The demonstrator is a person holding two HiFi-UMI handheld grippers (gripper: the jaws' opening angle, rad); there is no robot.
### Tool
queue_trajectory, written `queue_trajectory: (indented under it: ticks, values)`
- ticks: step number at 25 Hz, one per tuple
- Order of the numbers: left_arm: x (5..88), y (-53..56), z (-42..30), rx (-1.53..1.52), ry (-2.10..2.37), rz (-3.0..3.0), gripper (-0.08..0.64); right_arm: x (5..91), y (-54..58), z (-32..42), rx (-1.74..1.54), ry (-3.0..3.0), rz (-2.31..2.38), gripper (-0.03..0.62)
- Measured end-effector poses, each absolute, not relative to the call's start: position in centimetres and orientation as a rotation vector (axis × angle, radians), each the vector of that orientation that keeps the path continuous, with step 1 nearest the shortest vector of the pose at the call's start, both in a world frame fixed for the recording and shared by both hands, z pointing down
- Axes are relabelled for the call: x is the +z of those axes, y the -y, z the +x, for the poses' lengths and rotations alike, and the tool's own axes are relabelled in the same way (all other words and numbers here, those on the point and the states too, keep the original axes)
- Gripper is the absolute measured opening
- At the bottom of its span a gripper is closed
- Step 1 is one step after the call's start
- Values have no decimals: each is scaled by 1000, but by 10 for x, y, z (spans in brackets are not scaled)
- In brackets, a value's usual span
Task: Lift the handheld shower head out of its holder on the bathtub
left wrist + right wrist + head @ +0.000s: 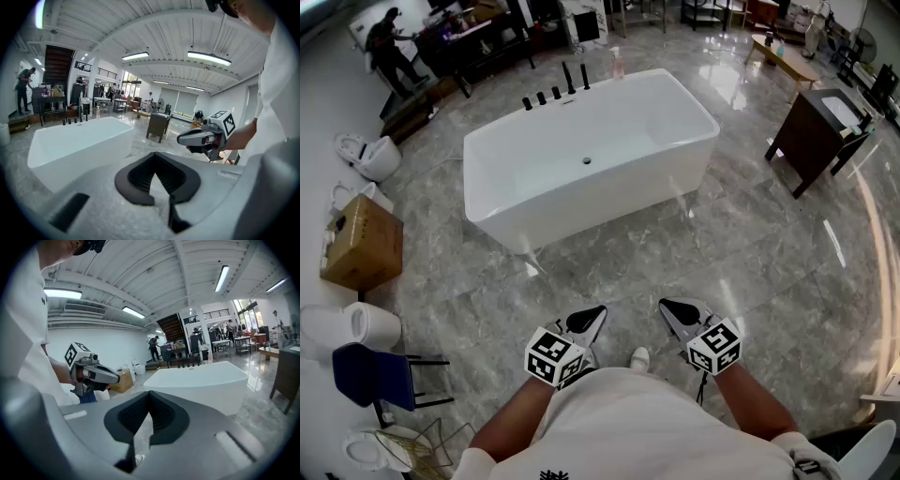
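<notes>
Two claws sit closest, low in the head view, one per hand and each topped by a marker cube. The left claw (587, 322) has its dark pads pressed together with nothing between them, and the right claw (682, 313) is likewise shut and empty. One white shoe (639, 357) shows between them on the floor (609, 272).

Open grey marble runs from the claws to the near long side of the single white bathtub (581, 192), which stands free with floor on every side. More bare floor lies off its right end, as far as one dark cabinet (814, 139). The left side is tighter: one cardboard box (362, 244), one blue chair (373, 375) and white toilets (373, 157), four as far as I can count, line that edge.

Five black fittings stand in a row (553, 92) on the tub's far rim, towards its back left corner: three short, two taller. The handheld shower head (569, 79) appears to be one of the taller uprights, seated in its holder, well apart from both claws; it is too small to be sure which. One drain (587, 160) marks the tub's inner wall, and one pink bottle (617, 64) stands just behind the far rim.
</notes>
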State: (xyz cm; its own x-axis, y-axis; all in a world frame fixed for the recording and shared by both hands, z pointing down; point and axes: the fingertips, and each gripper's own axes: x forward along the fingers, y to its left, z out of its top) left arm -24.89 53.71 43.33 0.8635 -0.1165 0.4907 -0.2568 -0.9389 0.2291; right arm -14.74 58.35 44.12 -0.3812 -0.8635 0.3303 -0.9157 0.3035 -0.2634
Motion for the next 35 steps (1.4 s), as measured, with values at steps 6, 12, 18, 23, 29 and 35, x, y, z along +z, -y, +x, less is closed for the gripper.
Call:
queue_trajectory:
  ticks: [6,12,18,23,29,35]
  values:
    - [422,-540,-225,668,266,2808,6,440,-578,-142,584,2455,1630,11]
    - [426,-540,-222,651,284,2776,6,440,-575,-137,527,2462,1638,14]
    - [432,-523,-218,671,265,2763,6,441,-554,-122,529,2443,1702,173]
    - [433,-486,-206,648,210,2782,6,446,-521,-109,539,2389,1759,182]
    - [431,-407,-185,598,158,2788,6,447,-456,-89,565,2315,1792,187]
    - [420,-318,-181,564,117,2809,6,435,-361,-82,542,2287,1807,181]
